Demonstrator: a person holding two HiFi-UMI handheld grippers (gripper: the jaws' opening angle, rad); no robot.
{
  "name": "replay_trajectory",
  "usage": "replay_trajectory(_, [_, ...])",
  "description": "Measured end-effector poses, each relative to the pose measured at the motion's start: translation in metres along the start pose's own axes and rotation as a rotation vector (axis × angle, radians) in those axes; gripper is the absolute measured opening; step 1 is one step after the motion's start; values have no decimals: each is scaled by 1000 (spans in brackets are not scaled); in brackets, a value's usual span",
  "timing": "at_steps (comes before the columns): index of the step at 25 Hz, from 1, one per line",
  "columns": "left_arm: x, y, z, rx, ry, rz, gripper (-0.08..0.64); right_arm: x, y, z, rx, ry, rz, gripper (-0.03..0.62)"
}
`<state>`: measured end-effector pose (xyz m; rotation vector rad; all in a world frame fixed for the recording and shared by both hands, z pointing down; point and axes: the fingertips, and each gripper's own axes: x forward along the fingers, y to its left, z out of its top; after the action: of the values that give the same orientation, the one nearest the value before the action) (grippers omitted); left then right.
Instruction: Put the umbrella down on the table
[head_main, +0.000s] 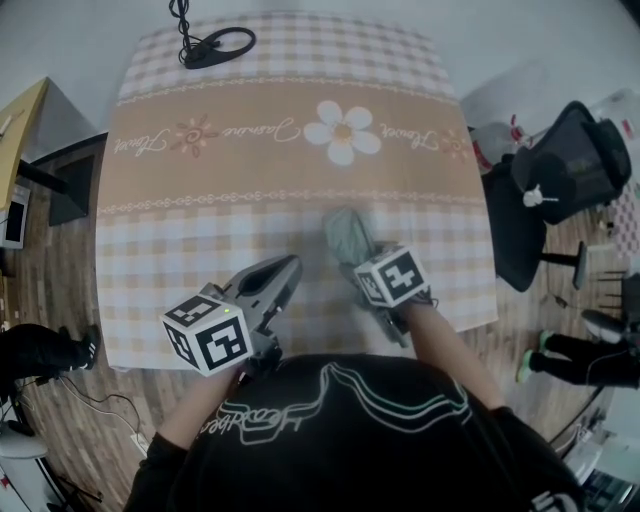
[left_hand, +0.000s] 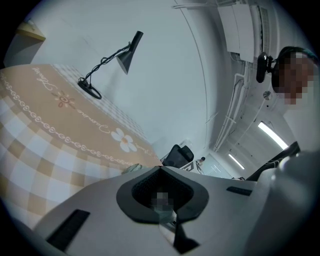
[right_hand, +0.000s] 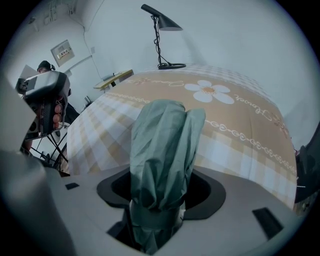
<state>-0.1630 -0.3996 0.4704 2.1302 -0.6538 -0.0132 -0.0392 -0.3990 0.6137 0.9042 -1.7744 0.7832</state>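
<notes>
Right gripper (right_hand: 159, 212) is clamped on the folded grey-green fabric umbrella (right_hand: 162, 145), over the checked-cloth counter (head_main: 200, 180), on the person's side of the white daisy print (head_main: 342, 131). Left gripper (head_main: 286, 272) is closed and empty. Best to lower the umbrella flat before releasing it.

The left gripper (head_main: 285, 270) is held low at the person's left, its jaws pressed together with nothing between them, its marker cube (head_main: 207, 333) turned up above the bare left forearm (head_main: 190, 405). The right gripper (head_main: 365, 266) reaches a little farther forward on the bare right forearm (head_main: 440, 335), jaws clamped on a folded green umbrella (right_hand: 162, 150).
</notes>
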Motion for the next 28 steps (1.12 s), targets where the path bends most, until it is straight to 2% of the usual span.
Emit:
replay_trajectory(9, [-6, -1, 6, -15, -28, -6, -3, 6, 5, -3, 21, 44, 59, 262])
replay_trajectory(16, [-17, -2, 8, -19, -58, 17, -3, 4, 7, -2, 56, 43, 140, 304])
replay_trajectory(21, [-24, -4, 4, -33, -76, 39, -3, -2, 9, 3, 161, 11, 236, 351])
replay_trajectory(28, [-27, -16, -6, -22, -84, 58, -3, -31, -4, 11, 289, -116, 272, 365])
